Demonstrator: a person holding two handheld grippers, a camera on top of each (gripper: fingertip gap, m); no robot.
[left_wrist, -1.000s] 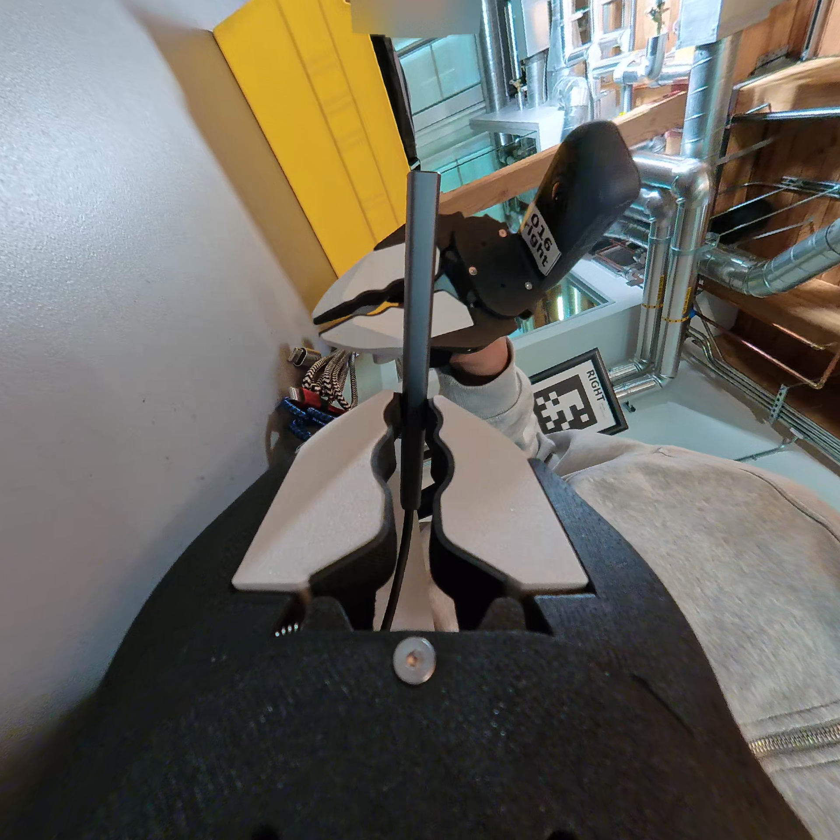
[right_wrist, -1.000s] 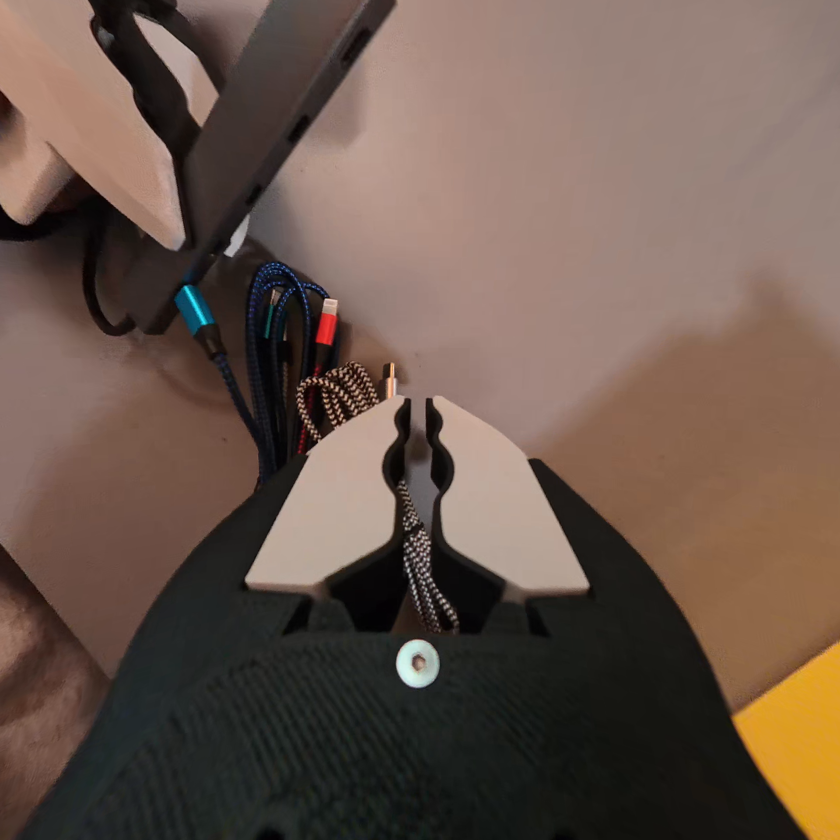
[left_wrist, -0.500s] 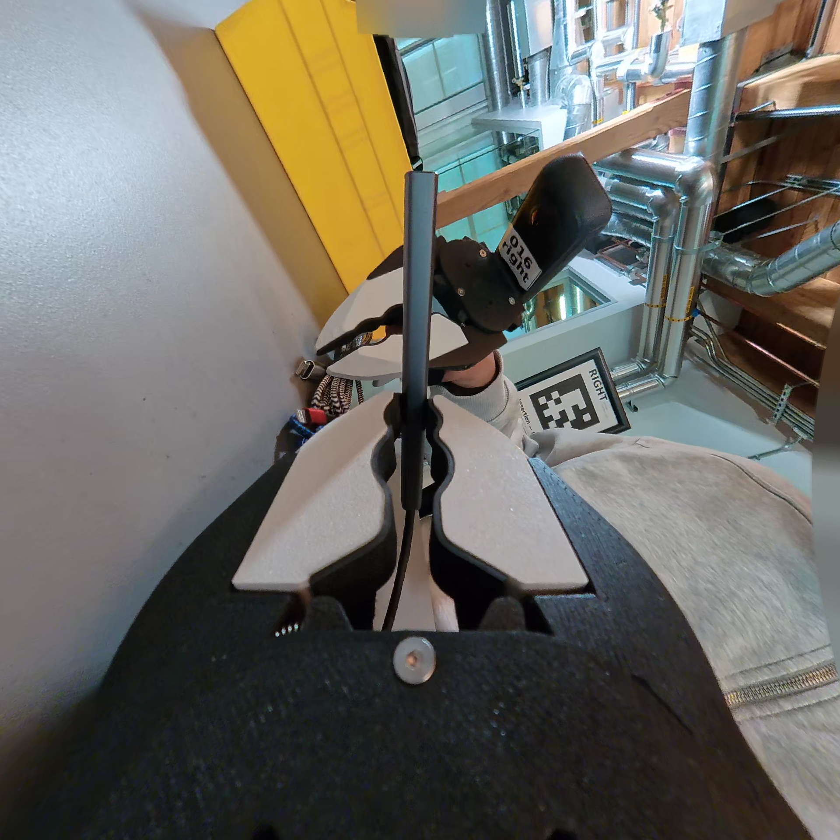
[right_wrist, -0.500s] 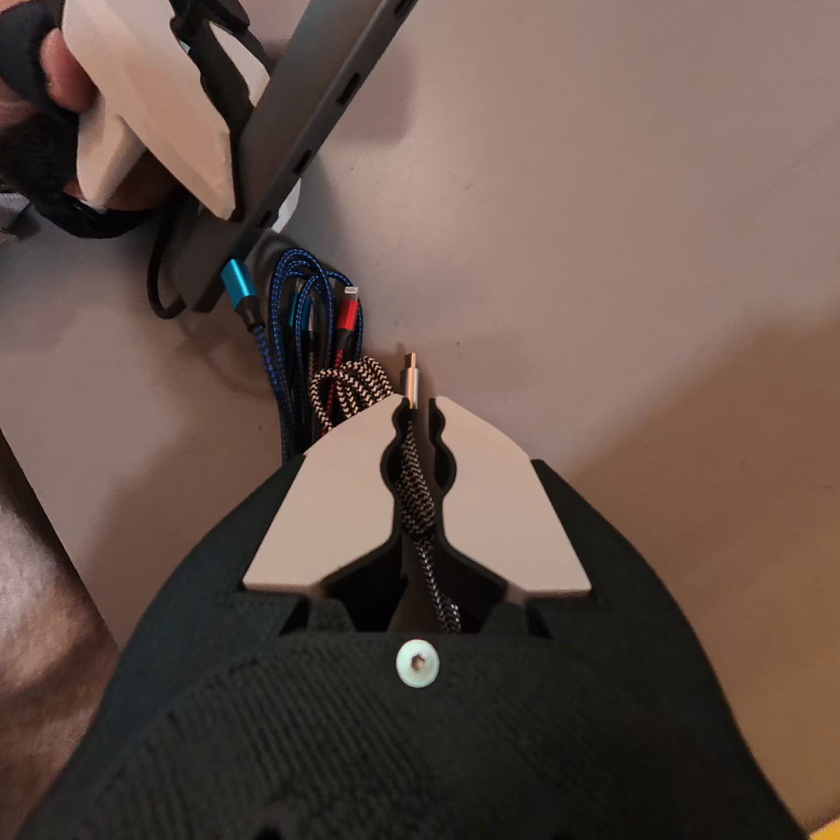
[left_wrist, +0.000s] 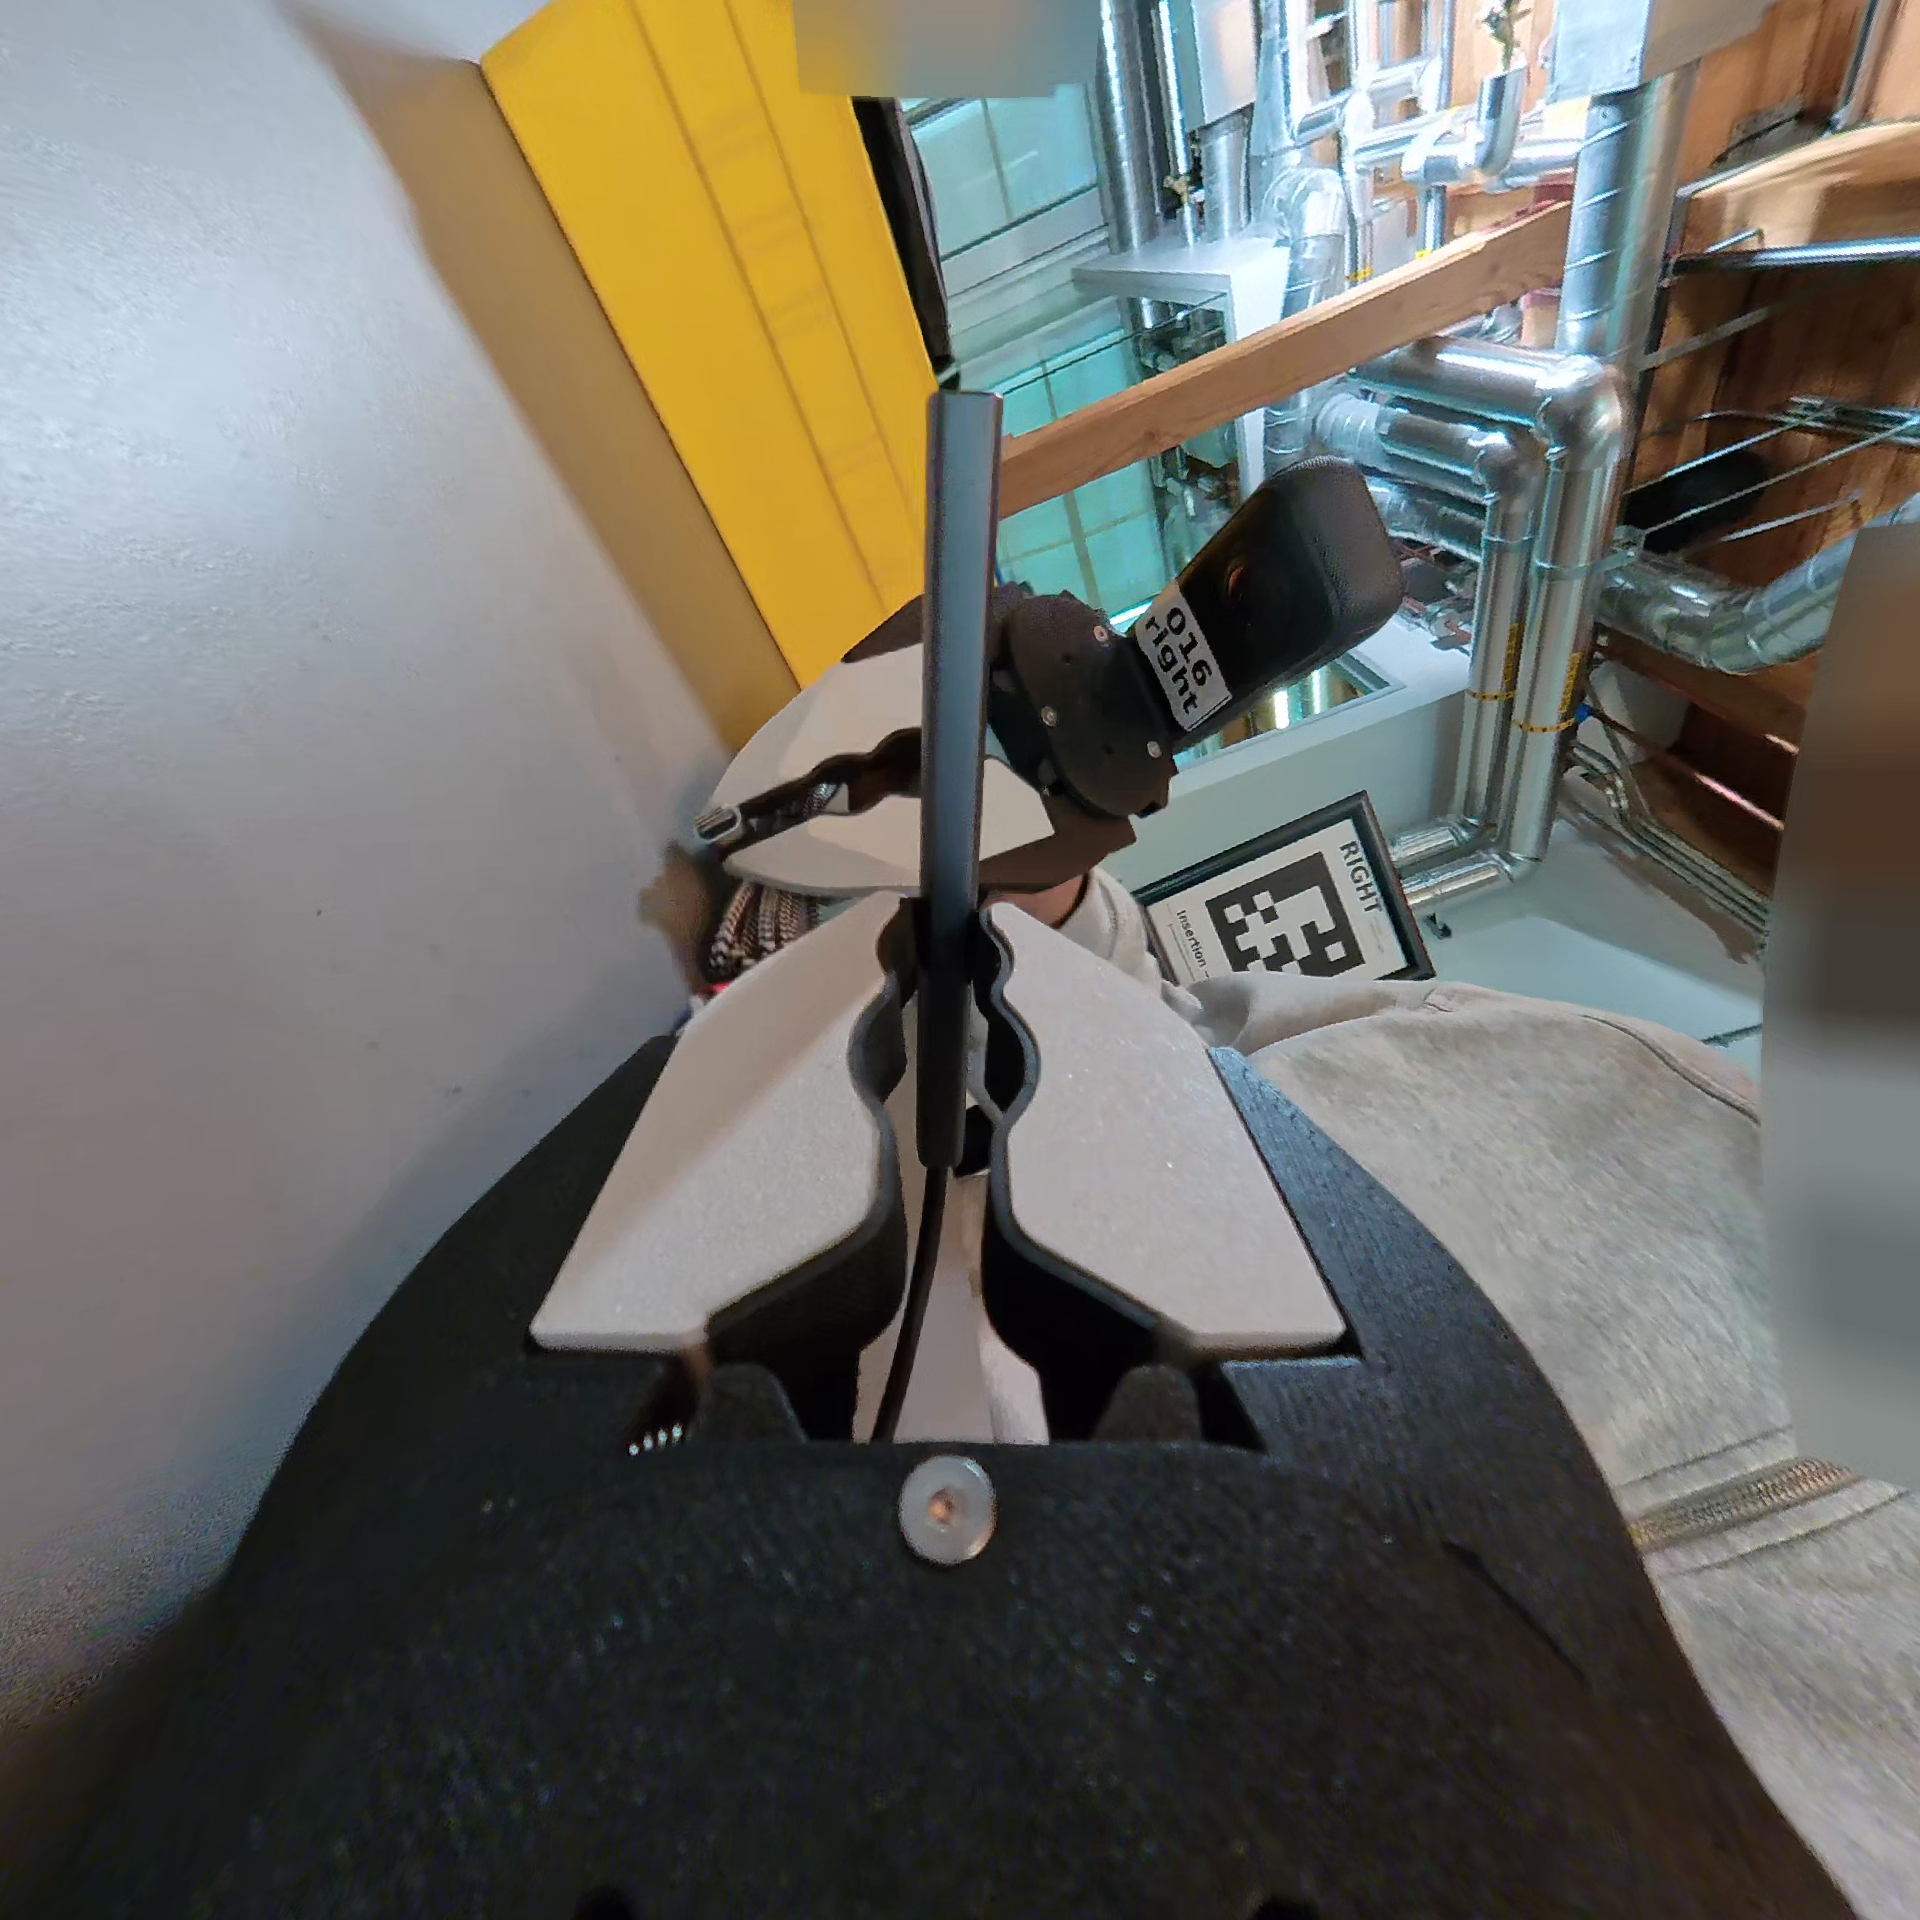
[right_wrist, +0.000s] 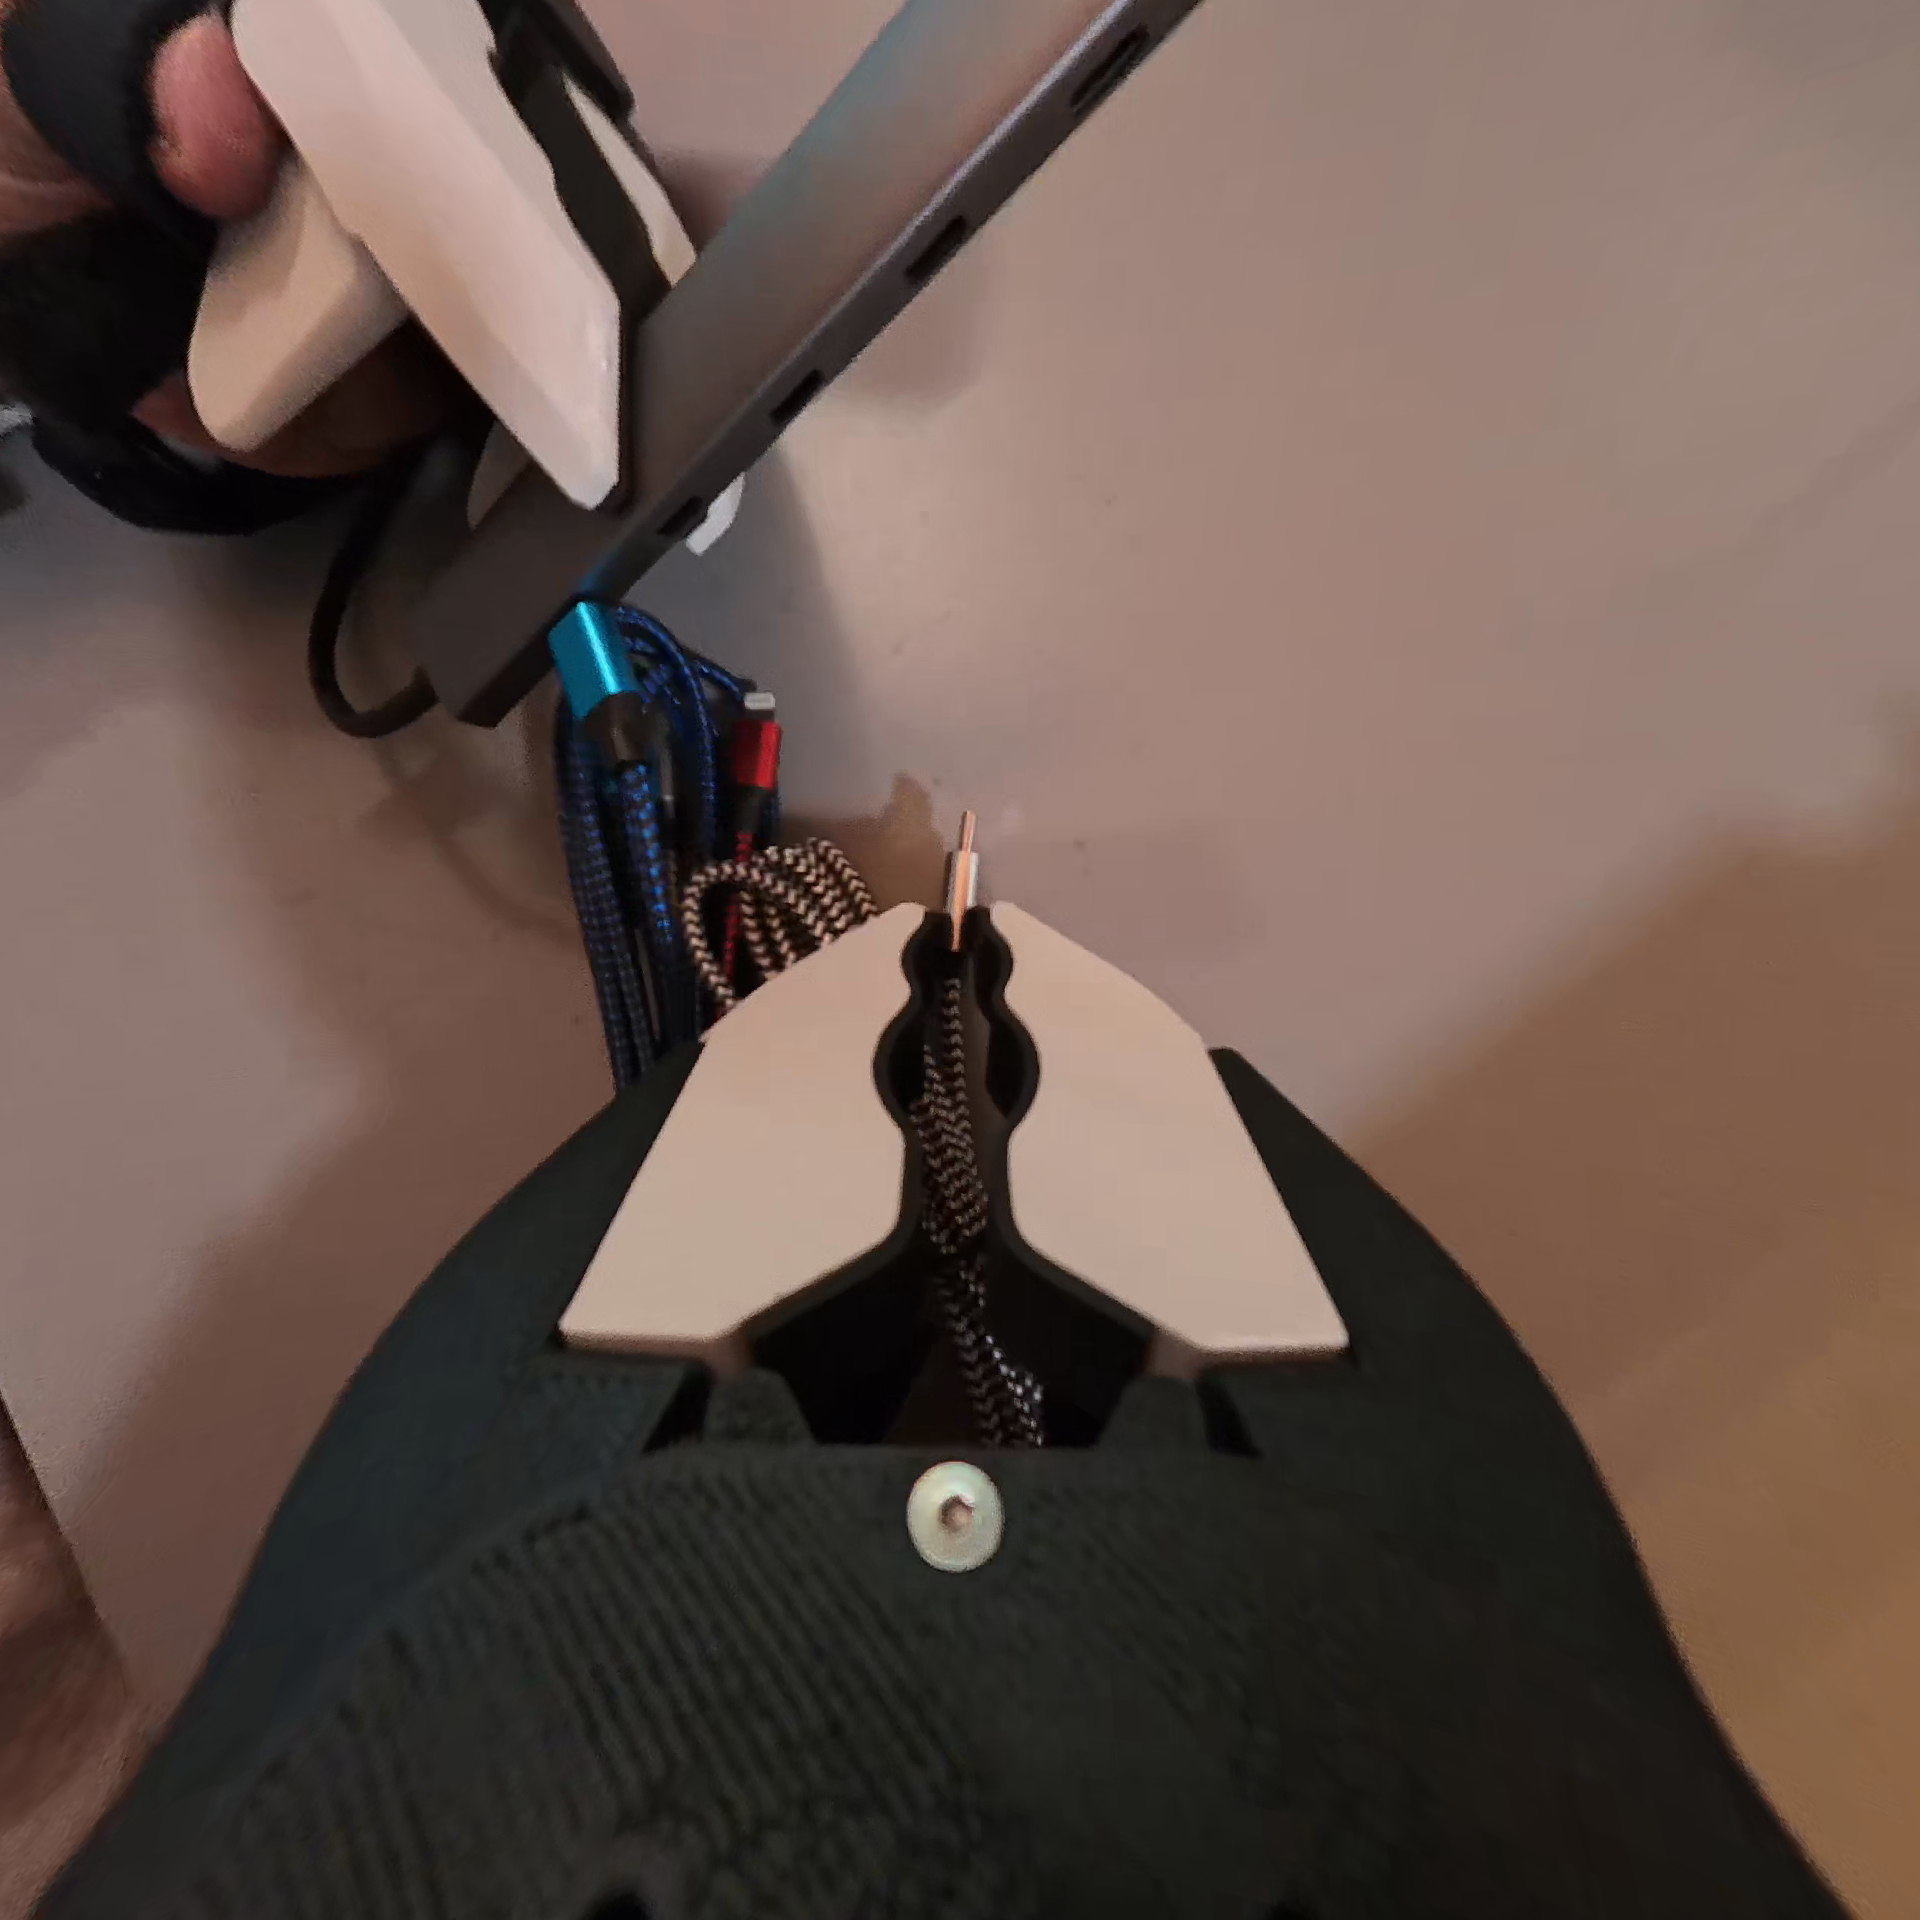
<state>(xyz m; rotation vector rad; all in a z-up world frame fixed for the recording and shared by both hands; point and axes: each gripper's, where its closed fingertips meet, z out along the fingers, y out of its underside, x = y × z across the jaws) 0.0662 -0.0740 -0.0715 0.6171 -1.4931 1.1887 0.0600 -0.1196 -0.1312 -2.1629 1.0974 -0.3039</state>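
My left gripper (left_wrist: 948, 920) is shut on a slim grey hub (left_wrist: 958, 644), seen edge-on and standing up from the fingertips; its thin black lead (left_wrist: 914, 1299) runs back between the fingers. In the right wrist view the hub (right_wrist: 831, 301) slants across the top left with its row of ports facing me, and a blue plug (right_wrist: 590, 657) sits in its low end. My right gripper (right_wrist: 956, 912) is shut on a black-and-white braided cable (right_wrist: 951, 1122); its silver plug (right_wrist: 962, 868) sticks out past the tips, apart from the hub. The right gripper also shows in the left wrist view (left_wrist: 743, 821), beyond the hub.
A bundle of blue braided cables (right_wrist: 613, 862), a red plug (right_wrist: 755, 758) and coils of the braided cable (right_wrist: 779, 894) lie on the white table (right_wrist: 1351, 520). A yellow panel (left_wrist: 727, 312), a framed marker card (left_wrist: 1288, 914) and a grey sleeve (left_wrist: 1507, 1195) are nearby. Some 8 cm of space lies between my two pairs of fingers. The yellow panel (left_wrist: 727, 312) is about 20 cm from my right fingertips and 25 cm from my left.
The silver plug, which lay ahead of the right fingertips, now sticks out from between them. The hub and left gripper have come closer and larger in the right wrist view.
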